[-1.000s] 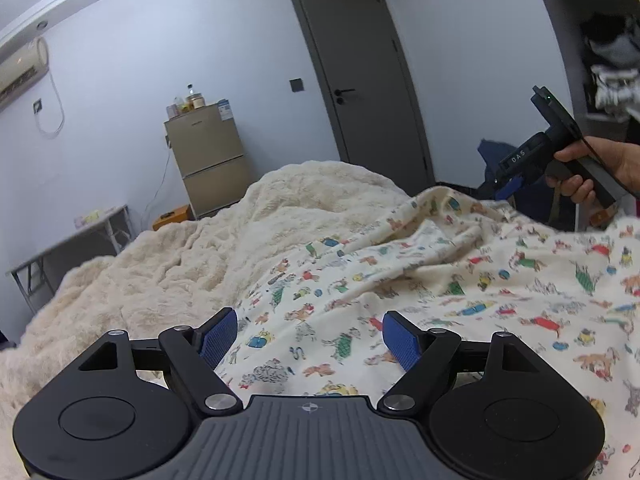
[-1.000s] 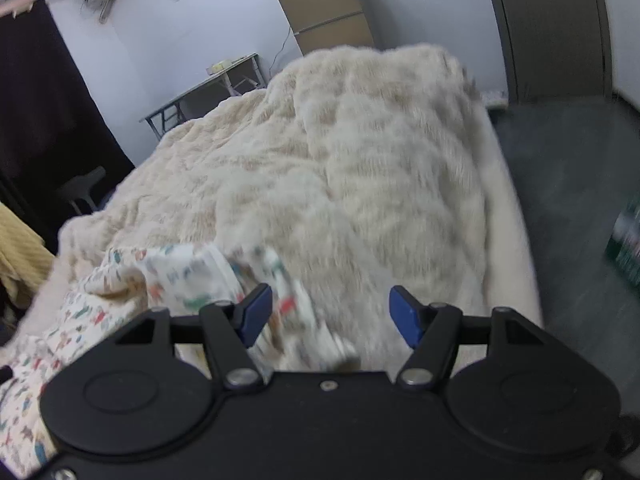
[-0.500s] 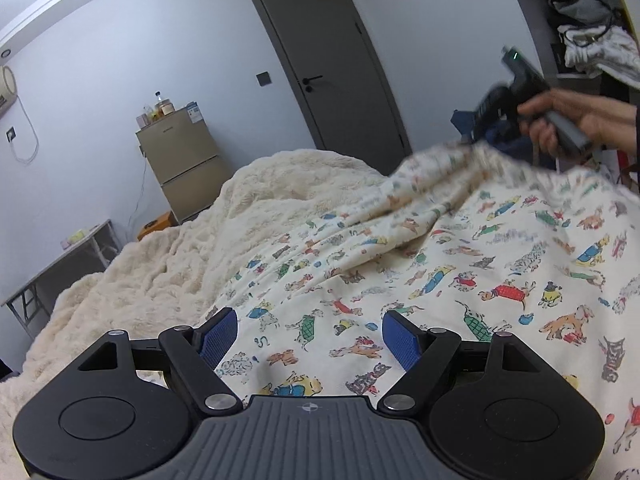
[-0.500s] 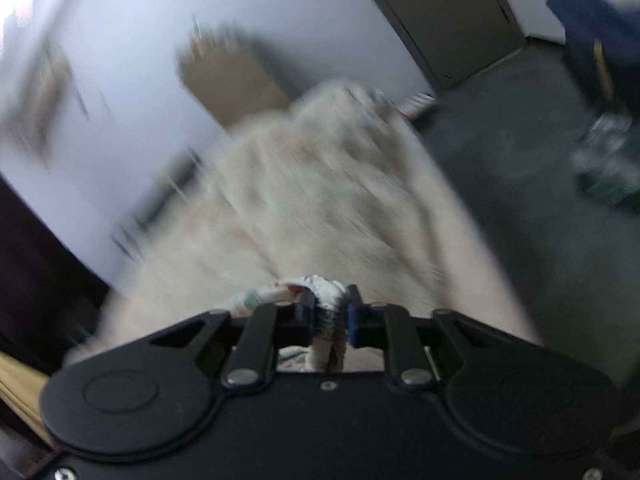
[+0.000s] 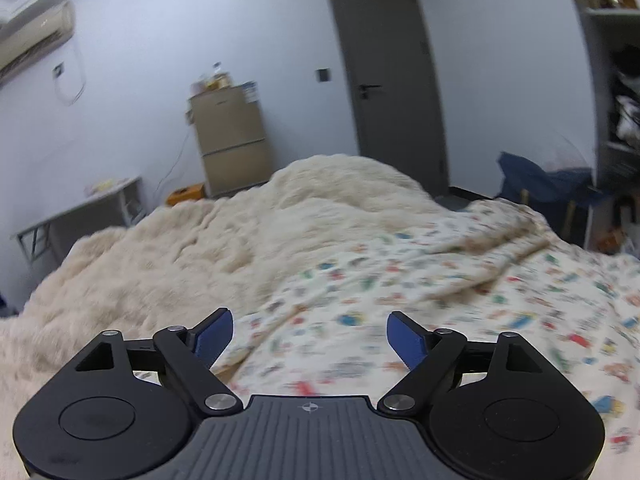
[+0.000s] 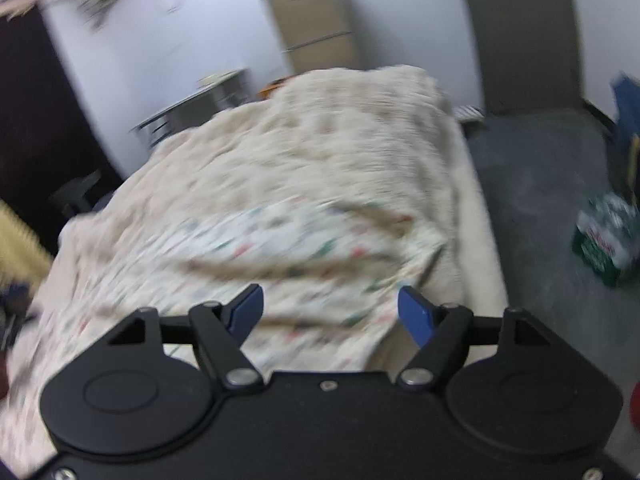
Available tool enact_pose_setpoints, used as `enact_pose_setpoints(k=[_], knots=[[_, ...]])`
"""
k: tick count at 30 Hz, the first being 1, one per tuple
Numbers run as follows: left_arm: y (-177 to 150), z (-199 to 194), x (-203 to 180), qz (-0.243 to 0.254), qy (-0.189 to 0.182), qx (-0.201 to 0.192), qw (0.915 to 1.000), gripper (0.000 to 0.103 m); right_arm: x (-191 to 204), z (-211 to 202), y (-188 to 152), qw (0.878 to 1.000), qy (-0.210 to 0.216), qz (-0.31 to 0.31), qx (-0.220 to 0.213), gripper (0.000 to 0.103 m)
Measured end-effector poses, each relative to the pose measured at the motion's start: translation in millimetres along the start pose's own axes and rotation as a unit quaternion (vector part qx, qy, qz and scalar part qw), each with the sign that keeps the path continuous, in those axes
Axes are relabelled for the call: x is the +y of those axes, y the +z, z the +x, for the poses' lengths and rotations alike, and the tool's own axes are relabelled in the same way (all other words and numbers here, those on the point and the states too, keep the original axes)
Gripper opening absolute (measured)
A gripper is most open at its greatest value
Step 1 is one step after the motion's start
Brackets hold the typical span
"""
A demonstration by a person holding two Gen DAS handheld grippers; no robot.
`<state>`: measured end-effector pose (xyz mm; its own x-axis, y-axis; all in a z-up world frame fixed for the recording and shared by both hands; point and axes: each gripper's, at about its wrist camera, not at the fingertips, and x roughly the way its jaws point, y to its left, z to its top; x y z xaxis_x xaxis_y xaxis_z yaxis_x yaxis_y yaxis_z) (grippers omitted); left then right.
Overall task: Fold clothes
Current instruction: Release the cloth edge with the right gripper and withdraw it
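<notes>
- The left hand-held gripper (image 5: 309, 338) has its blue-padded fingers (image 5: 211, 336) spread wide apart with nothing between them, above the near edge of the garment.
- The right hand-held gripper (image 6: 331, 312) also has its fingers (image 6: 416, 314) wide apart and empty, over the garment's near right corner.
- The cream garment printed with small colourful animal figures (image 5: 440, 296) lies spread on the bed, on top of the fluffy cream blanket (image 5: 192, 256); long creases run across it, and its far edge is rumpled into a ridge near the foot-side corner.
- In the right wrist view the same garment (image 6: 256, 256) covers the near part of the blanket (image 6: 344, 136), reaching almost to the bed's right edge beside the grey floor (image 6: 552, 184). This view is motion-blurred.
- Against the pale wall stand a tan two-door fridge (image 5: 230, 140), a grey metal desk (image 5: 80, 216) to its left and a grey door (image 5: 388, 80) to its right.
- A white air conditioner (image 5: 34, 40) hangs high on the wall.
- A green-and-white package (image 6: 606, 240) sits on the floor to the right of the bed.
</notes>
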<state>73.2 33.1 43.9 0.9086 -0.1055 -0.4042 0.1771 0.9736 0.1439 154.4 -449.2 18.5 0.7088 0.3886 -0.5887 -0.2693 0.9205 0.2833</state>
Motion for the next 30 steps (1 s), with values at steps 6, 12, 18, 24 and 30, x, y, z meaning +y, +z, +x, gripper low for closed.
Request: enact_pose_setpoints(k=[6, 12, 18, 24, 30], knots=[[17, 72, 84, -0.057, 0.022, 0.064, 0.9961, 0.083, 38, -16, -26, 0.996, -0.017, -0.082, 0.020, 0.080], [19, 145, 109, 0.027, -0.017, 0.097, 0.9947, 0.081, 85, 22, 16, 0.973, -0.021, -0.227, -0.014, 0.076], [-8, 186, 150, 0.107, -0.011, 0.156, 0.9819, 0.080, 121, 82, 64, 0.949, 0.009, -0.311, 0.043, 0.073], [-31, 220, 282, -0.039, 0.038, 0.213, 0.9756, 0.081, 112, 125, 128, 0.951, 0.071, -0.288, 0.085, 0.074], [-56, 259, 341, -0.088, -0.005, 0.313, 0.9457, 0.081, 100, 180, 166, 0.945, 0.157, -0.256, 0.127, 0.075]])
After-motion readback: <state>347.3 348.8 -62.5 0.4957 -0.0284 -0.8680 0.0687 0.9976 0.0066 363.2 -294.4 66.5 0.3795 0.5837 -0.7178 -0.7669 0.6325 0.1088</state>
